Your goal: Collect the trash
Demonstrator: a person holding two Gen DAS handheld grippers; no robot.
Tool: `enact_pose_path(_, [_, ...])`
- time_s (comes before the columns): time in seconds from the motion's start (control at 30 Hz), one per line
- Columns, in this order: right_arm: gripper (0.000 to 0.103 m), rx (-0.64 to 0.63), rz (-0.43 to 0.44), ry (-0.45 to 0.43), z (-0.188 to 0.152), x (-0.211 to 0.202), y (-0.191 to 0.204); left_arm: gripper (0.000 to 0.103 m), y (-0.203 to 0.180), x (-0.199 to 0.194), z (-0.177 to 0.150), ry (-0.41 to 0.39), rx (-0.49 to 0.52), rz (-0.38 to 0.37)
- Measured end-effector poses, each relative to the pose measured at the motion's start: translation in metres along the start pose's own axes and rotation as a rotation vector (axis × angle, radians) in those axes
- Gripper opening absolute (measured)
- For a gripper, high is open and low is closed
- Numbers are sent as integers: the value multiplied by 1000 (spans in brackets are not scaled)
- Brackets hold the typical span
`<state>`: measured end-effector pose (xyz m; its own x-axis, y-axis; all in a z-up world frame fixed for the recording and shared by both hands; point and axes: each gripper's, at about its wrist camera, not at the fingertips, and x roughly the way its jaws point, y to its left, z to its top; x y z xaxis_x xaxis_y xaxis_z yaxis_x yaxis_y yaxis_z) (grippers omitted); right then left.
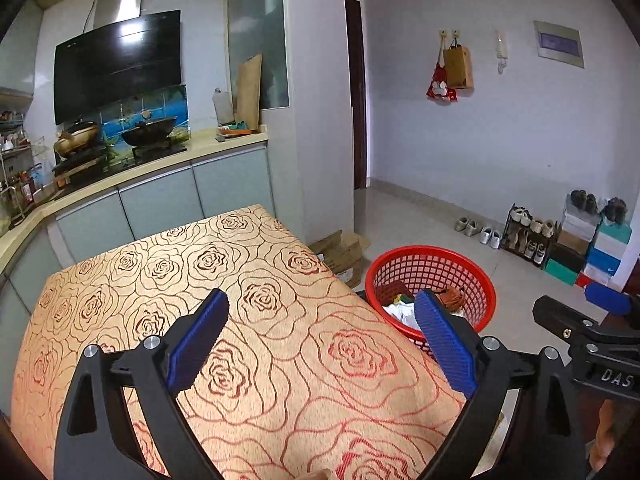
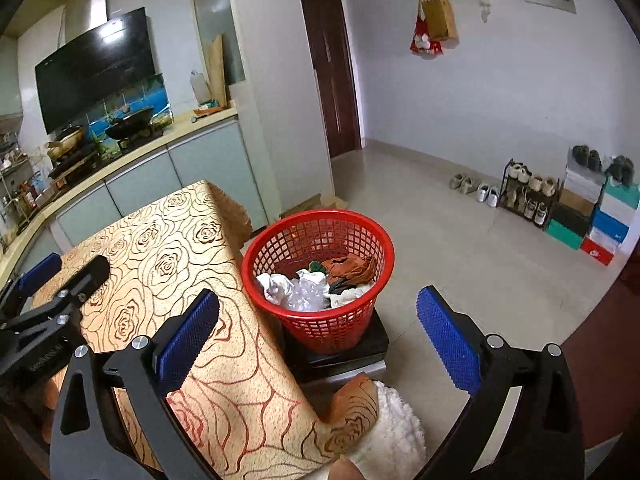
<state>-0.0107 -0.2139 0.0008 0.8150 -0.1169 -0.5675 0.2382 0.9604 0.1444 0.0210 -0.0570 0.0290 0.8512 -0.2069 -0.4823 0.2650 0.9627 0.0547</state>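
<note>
Since both claws stand wide apart and hold nothing, collection appears finished or paused. Left claw (image 1: 322, 316) hovers over the rose-patterned orange cloth surface (image 1: 280, 380); right claw (image 2: 318, 312) hangs off its edge, facing the red plastic mesh basket (image 2: 256, 256). Crumpled white, brown and green trash (image 2: 316, 284) lies inside, presumably dropped there. Basket sits raised on a dark base, likely for reach. Lower contents are hidden; the surface's near part is cut off.

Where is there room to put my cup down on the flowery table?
The rose tablecloth looks bare from its kitchen-side edge to the edge beside the red basket. Both grippers, left and right, hang open. The basket is crowded with trash.
</note>
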Motion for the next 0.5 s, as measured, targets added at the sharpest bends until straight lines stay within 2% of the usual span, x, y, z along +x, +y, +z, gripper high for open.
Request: enact_pose_path(0.5, [96, 10, 9, -24, -12, -26, -3, 91, -5, -19, -10, 3, -14, -2])
